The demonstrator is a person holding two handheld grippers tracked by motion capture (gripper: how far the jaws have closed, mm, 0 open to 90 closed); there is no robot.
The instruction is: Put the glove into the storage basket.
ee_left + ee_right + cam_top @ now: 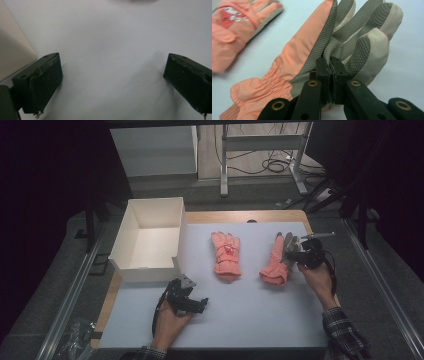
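The right hand-held gripper (330, 75) is clamped on the right glove (276, 261); the left hand-held gripper (192, 302) idles, jaws spread. Both gloves lie outside the empty box (150, 240), so packing has barely begun.

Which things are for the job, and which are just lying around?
For the job:
right gripper, pinching the right glove
other glove
white box

Just lying around:
left gripper, open on the white mat
cables on the floor
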